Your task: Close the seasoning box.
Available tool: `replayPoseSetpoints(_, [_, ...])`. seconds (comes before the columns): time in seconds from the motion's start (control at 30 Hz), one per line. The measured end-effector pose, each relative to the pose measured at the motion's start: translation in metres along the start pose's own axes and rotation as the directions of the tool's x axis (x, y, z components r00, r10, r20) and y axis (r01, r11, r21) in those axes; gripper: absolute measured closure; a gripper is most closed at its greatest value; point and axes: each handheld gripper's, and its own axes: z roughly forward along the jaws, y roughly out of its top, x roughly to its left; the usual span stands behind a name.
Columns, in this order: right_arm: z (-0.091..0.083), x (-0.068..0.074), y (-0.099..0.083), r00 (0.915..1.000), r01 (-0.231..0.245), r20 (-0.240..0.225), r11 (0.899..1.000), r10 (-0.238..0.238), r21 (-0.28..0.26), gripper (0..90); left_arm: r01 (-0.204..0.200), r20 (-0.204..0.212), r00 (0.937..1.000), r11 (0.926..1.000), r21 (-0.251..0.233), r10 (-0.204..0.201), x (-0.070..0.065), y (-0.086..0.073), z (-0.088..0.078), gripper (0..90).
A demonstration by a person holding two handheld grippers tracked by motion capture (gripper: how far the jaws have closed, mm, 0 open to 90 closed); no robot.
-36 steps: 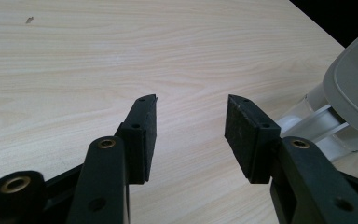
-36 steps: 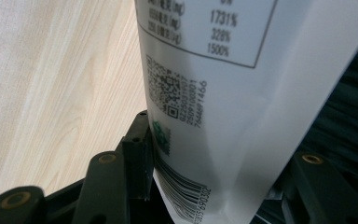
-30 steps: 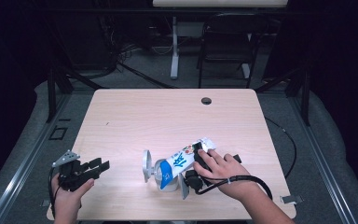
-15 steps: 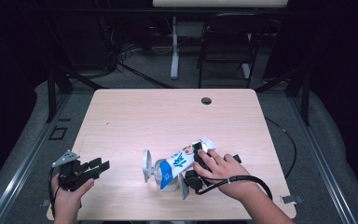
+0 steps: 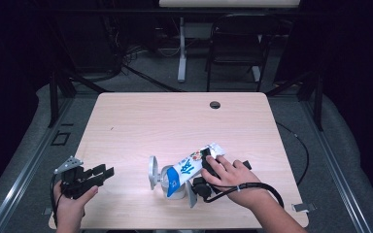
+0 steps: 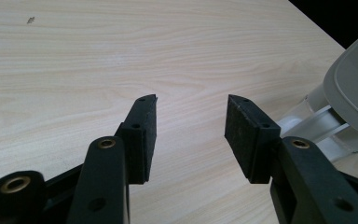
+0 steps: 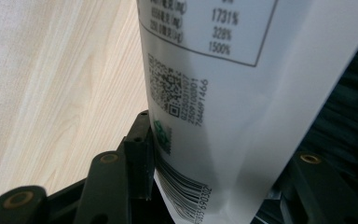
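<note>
High view: a pale wood-grain counter (image 5: 141, 126) is seen on a grey floor (image 5: 330, 160), with a dark round hole (image 5: 215, 105) near its far edge. Behind it a dark room is shown, where a black chair (image 5: 233, 53) and a white stand leg (image 5: 181, 48) are placed. A white and blue carton (image 5: 187, 167) is held tilted near the front of the counter, its lower end at a clear cup (image 5: 167, 179) on a grey holder (image 5: 151, 172). The right tongs (image 5: 205, 170) are clamped on the carton; in the right gripper view its printed white side (image 7: 223, 93) is pressed between the pads. The left tongs (image 5: 99, 174) are held apart at the front left corner, with bare wood between the pads (image 6: 144, 135) in the left gripper view.
</note>
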Motion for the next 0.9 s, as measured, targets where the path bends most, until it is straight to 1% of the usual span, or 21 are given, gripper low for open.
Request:
replayPoseSetpoints(0.17, [-0.0006, -0.0004, 0.0001, 1.0000, 0.004, -0.002, 1.000, -0.004, 0.002, 50.8, 0.001, 0.000, 1.0000, 1.0000, -0.001, -0.001, 0.0000, 0.0000, 0.0000, 54.0])
replayPoseSetpoints(0.2, [0.0005, 0.0006, 0.0000, 0.9999, -0.012, -0.005, 1.000, 0.012, -0.018, 50.9, 0.001, 0.000, 1.0000, 1.0000, 0.000, -0.001, -0.0001, 0.0000, 0.0000, 54.0])
replayPoseSetpoints(0.27, [-0.0008, -0.0004, 0.0001, 1.0000, 0.003, -0.003, 1.000, -0.003, 0.001, 51.0, 0.001, 0.000, 1.0000, 1.0000, 0.001, -0.001, 0.0000, 0.0000, 0.0002, 54.0])
replayPoseSetpoints(0.33, [-0.0009, -0.0003, 0.0001, 1.0000, 0.005, -0.002, 1.000, -0.005, 0.002, 51.2, 0.001, 0.000, 1.0000, 1.0000, 0.001, -0.001, 0.0001, -0.0001, 0.0003, 54.0])
replayPoseSetpoints(0.37, [0.0003, 0.0008, -0.0001, 0.9999, -0.013, -0.005, 1.000, 0.013, -0.020, 51.2, 0.001, 0.000, 1.0000, 1.0000, 0.002, -0.001, 0.0001, -0.0001, 0.0003, 54.0])
replayPoseSetpoints(0.4, [0.0001, 0.0006, -0.0001, 0.9999, -0.011, -0.006, 1.000, 0.011, -0.018, 51.3, 0.001, 0.000, 1.0000, 1.0000, 0.001, -0.001, 0.0001, -0.0001, 0.0003, 53.9])
replayPoseSetpoints(0.43, [-0.0011, -0.0003, 0.0000, 1.0000, 0.008, -0.001, 1.000, -0.008, 0.002, 51.4, 0.001, 0.001, 1.0000, 1.0000, 0.002, -0.001, 0.0001, -0.0001, 0.0003, 53.9])
replayPoseSetpoints(0.9, [-0.0014, 0.0002, 0.0001, 1.0000, 0.008, -0.002, 1.000, -0.008, 0.000, 52.5, 0.002, -0.002, 1.0000, 1.0000, -0.002, -0.002, 0.0008, -0.0004, 0.0002, 54.0])
